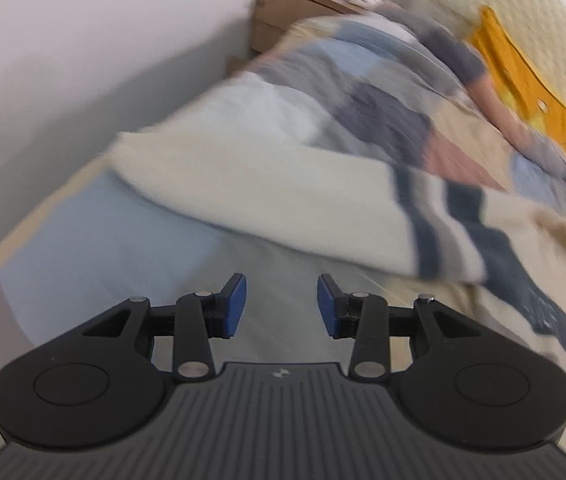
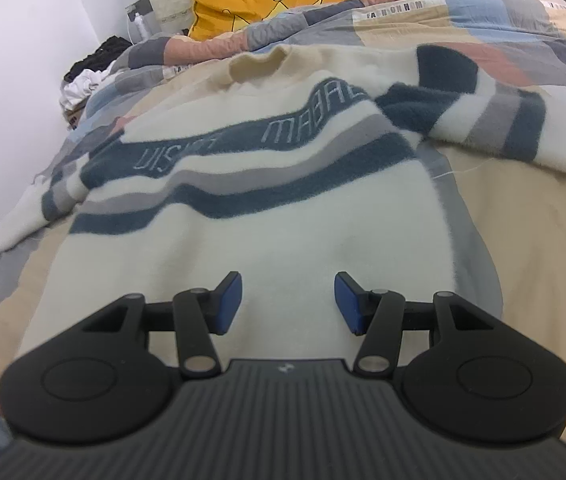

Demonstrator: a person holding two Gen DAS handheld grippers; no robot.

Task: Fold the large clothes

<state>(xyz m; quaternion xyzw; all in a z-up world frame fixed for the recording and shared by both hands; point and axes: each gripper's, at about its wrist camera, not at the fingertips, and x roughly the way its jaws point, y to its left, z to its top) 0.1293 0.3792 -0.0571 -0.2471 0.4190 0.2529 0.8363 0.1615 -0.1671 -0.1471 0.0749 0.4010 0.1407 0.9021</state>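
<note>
Both claws stand part-open and hold nothing: the left claw [image 1: 282, 306] over the bed [image 1: 95, 220] near the left sleeve [image 1: 243, 184]; the right claw [image 2: 287, 303] above the sweater [image 2: 267, 220], spread face-up on the quilt [image 2: 523, 216]. Folding seems barely begun, judging by the right sleeve [image 2: 483, 120] lying only loosely across; next, each claw must pinch a sleeve or side edge.

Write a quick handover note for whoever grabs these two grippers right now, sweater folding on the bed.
Left gripper: open, nothing between the pads, over the quilt beside the sweater's left sleeve.
Right gripper: open, empty, over the sweater near its lower part.
Sweater: front up on the quilt, collar toward the yellow pillow. Right sleeve lies out sideways with a bend near the shoulder; left sleeve also lies out to the side.
Done: sweater laid out; no body fold visible.
Left: fold both sleeves in, then fold the body.
</note>
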